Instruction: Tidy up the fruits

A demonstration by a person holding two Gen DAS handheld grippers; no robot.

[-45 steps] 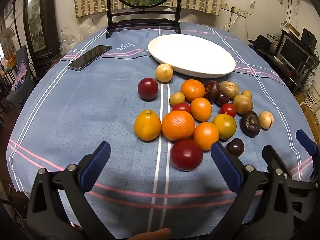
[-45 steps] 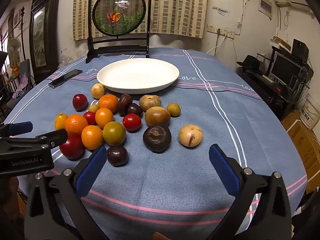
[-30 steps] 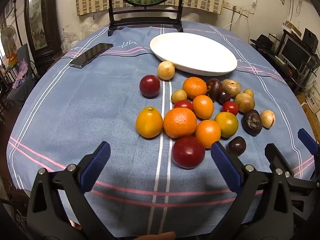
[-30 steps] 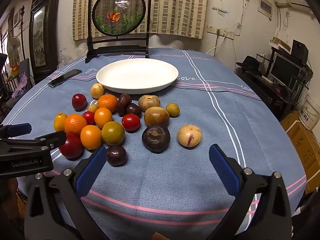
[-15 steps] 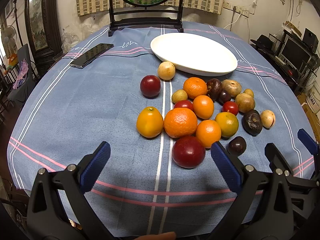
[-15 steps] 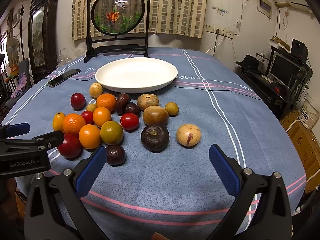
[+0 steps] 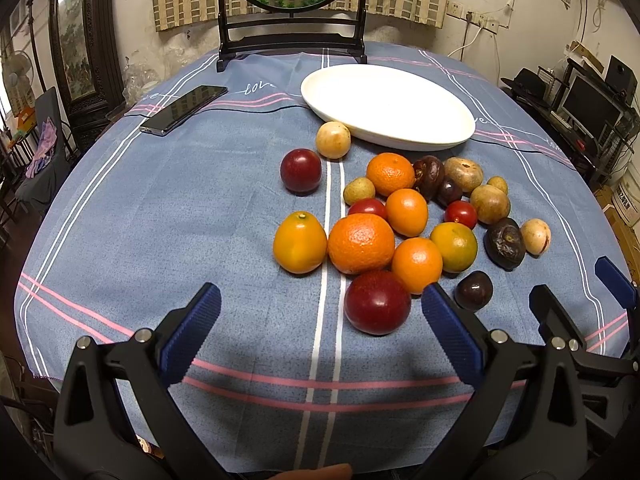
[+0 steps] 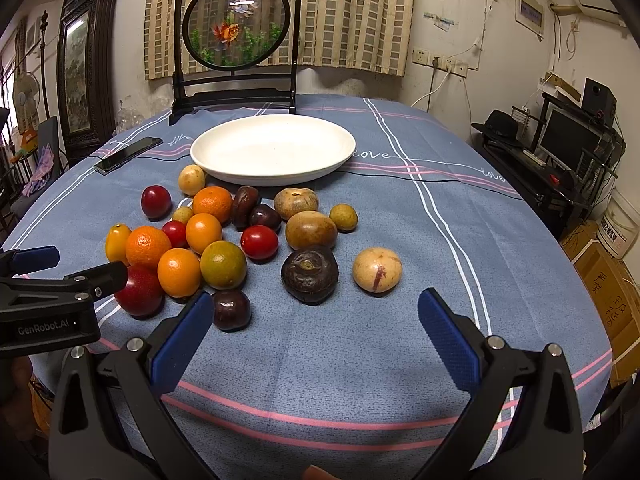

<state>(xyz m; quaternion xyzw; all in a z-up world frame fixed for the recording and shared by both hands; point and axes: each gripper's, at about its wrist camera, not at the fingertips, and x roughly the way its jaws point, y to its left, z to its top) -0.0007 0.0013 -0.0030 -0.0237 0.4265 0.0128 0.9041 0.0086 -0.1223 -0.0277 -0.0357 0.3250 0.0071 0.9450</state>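
Observation:
Several fruits lie in a loose cluster on the blue tablecloth: oranges point(image 7: 361, 243), red plums point(image 7: 377, 302), cherry tomatoes point(image 8: 259, 242), dark passion fruits point(image 8: 310, 274) and pale yellow ones point(image 8: 377, 269). Behind them sits an empty white oval plate point(image 7: 386, 106) point(image 8: 273, 149). My left gripper point(image 7: 320, 308) is open above the near table edge, the big red plum just inside its right finger. My right gripper point(image 8: 314, 316) is open too, with a small dark plum point(image 8: 231, 309) by its left finger and the wrinkled dark fruit ahead. Nothing is held.
A black phone point(image 7: 184, 109) lies at the back left of the table. A framed round goldfish screen point(image 8: 237, 36) stands behind the plate. A desk with a monitor point(image 8: 568, 136) and boxes stand off the table's right side.
Both views have drifted very slightly; the fruits sit marginally higher and farther left in the right wrist view. Both grippers stay open and no fruit has moved.

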